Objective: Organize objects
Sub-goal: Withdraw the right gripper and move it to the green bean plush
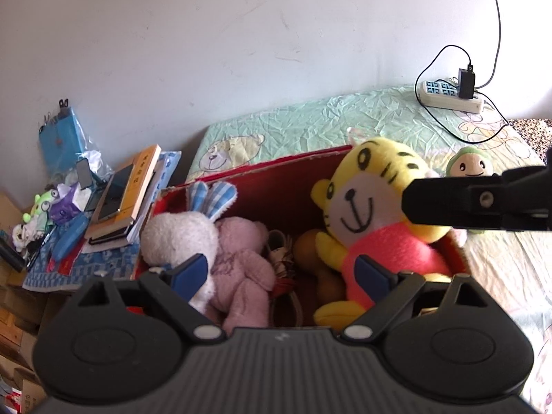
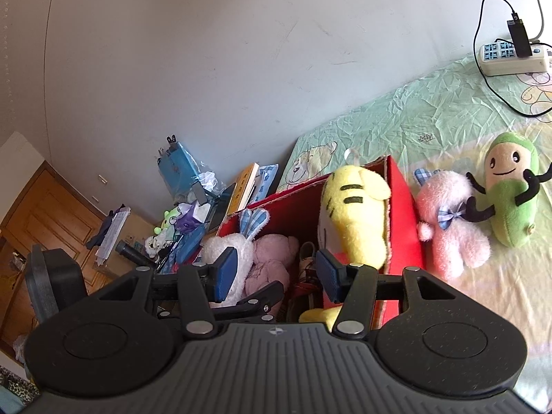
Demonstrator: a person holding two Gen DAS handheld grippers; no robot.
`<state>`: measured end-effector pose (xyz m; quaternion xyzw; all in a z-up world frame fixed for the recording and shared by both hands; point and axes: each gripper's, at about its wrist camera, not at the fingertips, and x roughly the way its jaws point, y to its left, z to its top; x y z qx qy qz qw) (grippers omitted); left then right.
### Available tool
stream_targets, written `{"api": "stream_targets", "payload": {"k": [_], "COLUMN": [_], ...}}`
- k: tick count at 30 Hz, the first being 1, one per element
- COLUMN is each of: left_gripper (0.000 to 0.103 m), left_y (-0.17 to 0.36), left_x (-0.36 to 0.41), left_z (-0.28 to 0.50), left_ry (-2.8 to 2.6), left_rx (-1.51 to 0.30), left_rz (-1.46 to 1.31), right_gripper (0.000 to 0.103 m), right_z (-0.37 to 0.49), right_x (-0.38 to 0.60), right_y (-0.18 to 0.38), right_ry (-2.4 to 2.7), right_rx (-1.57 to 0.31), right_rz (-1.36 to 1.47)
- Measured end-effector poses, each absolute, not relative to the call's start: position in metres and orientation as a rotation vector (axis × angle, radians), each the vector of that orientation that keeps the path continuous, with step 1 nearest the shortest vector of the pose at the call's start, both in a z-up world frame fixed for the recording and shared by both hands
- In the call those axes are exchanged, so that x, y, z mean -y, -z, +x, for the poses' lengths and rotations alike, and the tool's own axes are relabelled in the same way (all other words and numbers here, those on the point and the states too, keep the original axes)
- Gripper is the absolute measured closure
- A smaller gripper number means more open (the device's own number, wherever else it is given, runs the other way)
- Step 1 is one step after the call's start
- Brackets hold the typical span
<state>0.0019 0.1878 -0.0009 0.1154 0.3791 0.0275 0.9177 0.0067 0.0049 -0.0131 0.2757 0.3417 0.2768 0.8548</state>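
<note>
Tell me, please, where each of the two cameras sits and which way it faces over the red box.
Left wrist: sits on the left gripper, looking down into the red box; its open blue-padded fingers show, and the right gripper's finger crosses at right.
Right wrist: sits on the right gripper, facing the box from its right side; its open fingers show, the left gripper below them.
Shared: box, yellow tiger plush, green plush, power strip.

Plush toys crowd the red box (image 2: 402,207); bedsheet (image 2: 431,114) behind lies open.

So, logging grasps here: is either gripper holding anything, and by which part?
Nothing is held: left gripper and right gripper are both open above the red box.
</note>
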Motion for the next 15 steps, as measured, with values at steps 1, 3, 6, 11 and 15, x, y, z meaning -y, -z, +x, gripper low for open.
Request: {"api": "stream_targets", "payload": {"k": [1,3,6,11,15], "left_gripper": [0.010,0.010,0.010,0.010,0.010], "left_y": [0.000,-0.002,-0.006,-0.009,-0.010], "left_x": [-0.184,-0.177,-0.165,-0.144,-0.127], "left_z": [0.001,0.000,-0.001,0.001,0.001], "left_ry": [-0.059,-0.065,-0.074,-0.085,-0.091], "left_rx": [-0.779,-0.777,-0.770,-0.767,-0.768], "left_rz": [0.234,0.232,0.235,0.237,0.238], "right_gripper": [0.048,0.048,0.048,0.048,0.048], "right_z": [0.006,0.006,0.006,0.008,0.009], "right_x": [-0.001,0.007,0.019,0.041,0.058], "right_y": [0.013,0.012,0.011,0.012,0.014], "right_ry": [-0.584,-0.588,-0.592,-0.597,-0.600], "right_rx": [-0.719,-0.718,-0.716,-0.713,-0.716], "right_rz": [0.577,0.576,0.579,0.584,0.588]}}
